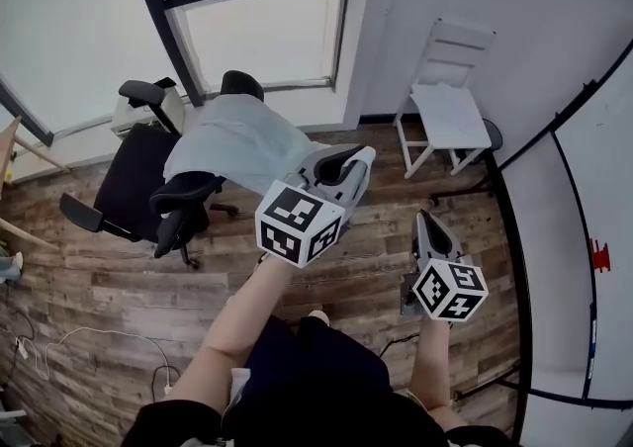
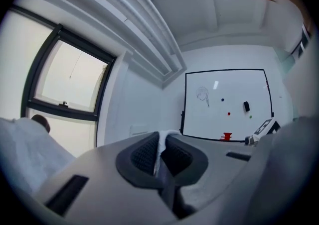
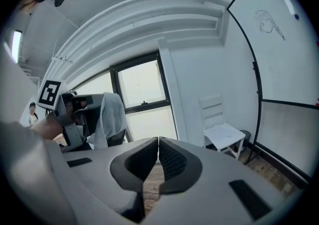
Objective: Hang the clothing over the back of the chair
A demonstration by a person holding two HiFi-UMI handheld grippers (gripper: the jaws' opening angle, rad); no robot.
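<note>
A black chair on castors stands at the left on the plank floor, before the window; the garment lies draped over its back, a pale grey-blue cloth, thin and softly creased, spread wide across the top; the black headrest pokes out above it, and an armrest in front covers part of its lower edge; how far it hangs down behind the chair cannot be seen. The left hand-held gripper is clenched on the garment's near edge; in the left gripper view a narrow white fold of it stands pinched between the pads, and the rest of the cloth is cut off at that view's left rim. The right hand-held gripper is to the right, apart from the cloth, its jaws pressed together with nothing between them. A white chair stands by the wall farther right; a whiteboard runs along the right edge; it bears a faint scribble, a few coloured dots and a red mark, none legible as writing; the cubes on both grippers show only black-and-white square patterns.
</note>
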